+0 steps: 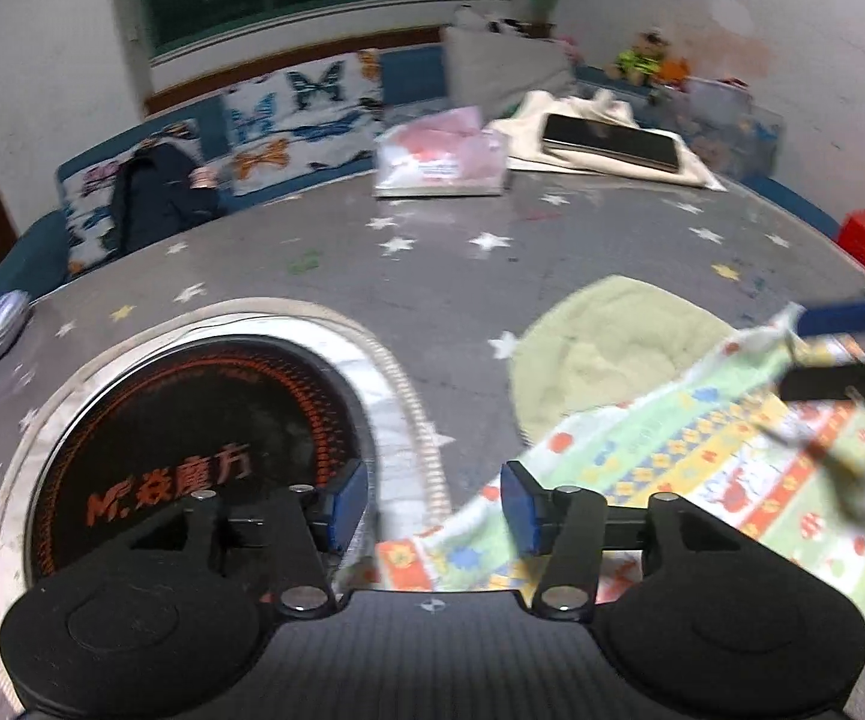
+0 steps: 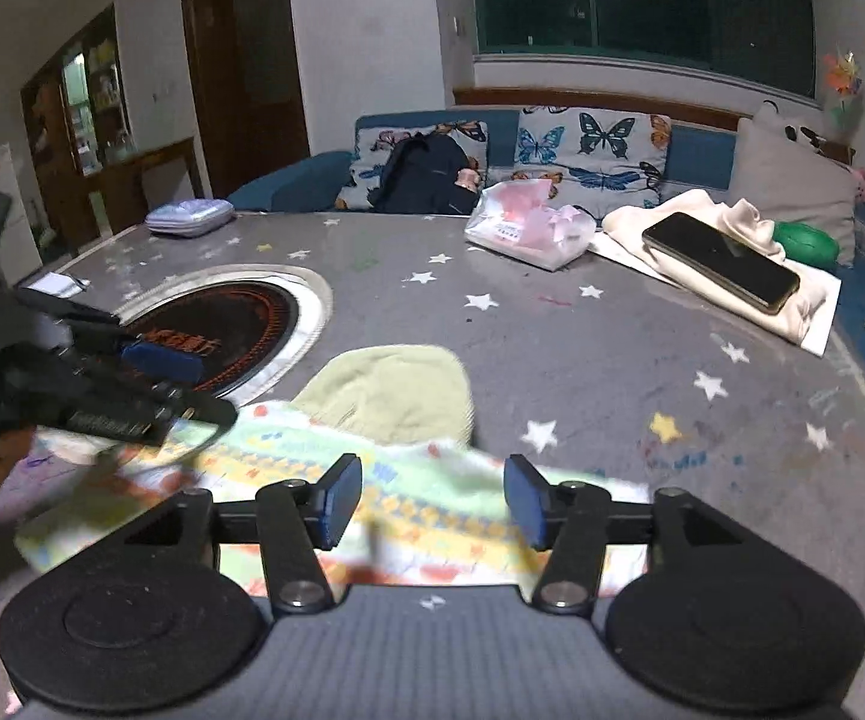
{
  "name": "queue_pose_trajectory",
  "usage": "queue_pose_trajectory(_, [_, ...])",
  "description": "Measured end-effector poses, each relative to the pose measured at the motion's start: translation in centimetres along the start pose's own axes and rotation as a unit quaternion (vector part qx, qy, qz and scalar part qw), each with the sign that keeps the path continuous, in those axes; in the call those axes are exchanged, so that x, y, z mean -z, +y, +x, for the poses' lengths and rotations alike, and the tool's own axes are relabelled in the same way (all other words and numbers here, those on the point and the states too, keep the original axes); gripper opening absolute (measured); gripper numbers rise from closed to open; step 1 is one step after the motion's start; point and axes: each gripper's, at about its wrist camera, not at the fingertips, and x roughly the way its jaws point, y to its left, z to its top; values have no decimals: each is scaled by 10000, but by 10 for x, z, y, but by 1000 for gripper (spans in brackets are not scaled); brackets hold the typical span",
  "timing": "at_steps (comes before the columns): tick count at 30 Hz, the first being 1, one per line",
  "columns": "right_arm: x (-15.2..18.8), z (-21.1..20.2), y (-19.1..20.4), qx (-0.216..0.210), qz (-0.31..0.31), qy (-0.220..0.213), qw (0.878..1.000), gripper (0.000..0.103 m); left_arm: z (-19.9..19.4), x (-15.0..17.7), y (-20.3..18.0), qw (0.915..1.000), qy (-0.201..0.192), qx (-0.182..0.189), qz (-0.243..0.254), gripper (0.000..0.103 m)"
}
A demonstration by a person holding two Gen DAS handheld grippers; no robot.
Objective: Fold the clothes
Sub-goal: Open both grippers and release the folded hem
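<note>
Left wrist view: the left gripper [image 1: 435, 507] hovers with jaws wide over the patterned cloth [image 1: 702, 456] at lower right.
Right wrist view: the right gripper [image 2: 432, 501] also gapes wide above that cloth, which overlaps a green towel [image 2: 390, 390] at frame centre on the star-print table [image 2: 612, 348].

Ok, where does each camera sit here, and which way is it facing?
Left wrist: on the left gripper, low over the grey star-print table, facing the patterned cloth and sofa; own open fingers show, right gripper at the right edge.
Right wrist: on the right gripper, above the cloth, facing sofa and window; own open fingers and the left gripper show.
Shared: cloth, green hat, round cooktop, phone.
</note>
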Motion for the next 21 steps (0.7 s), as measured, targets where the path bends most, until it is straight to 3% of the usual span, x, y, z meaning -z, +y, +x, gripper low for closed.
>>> queue_pose_trajectory(5, [12, 4, -2, -28, 283, 109, 9995, 62, -15, -1, 2, 9996, -152, -143, -182, 53])
queue_pose_trajectory(9, [15, 12, -12, 180, 502, 193, 9984, 63, -39, 1, -5, 9990, -368, 43, -248, 53])
queue_pose_trajectory(15, [6, 11, -14, 315, 605, 38, 9977, 63, -54, 9, -29, 9973, -382, 570, -249, 53])
queue_pose_trajectory(21, [-4, 43, -13, 618, 538, 243, 9963, 51, -26, 5, -51, 9968, -139, 753, -216, 53])
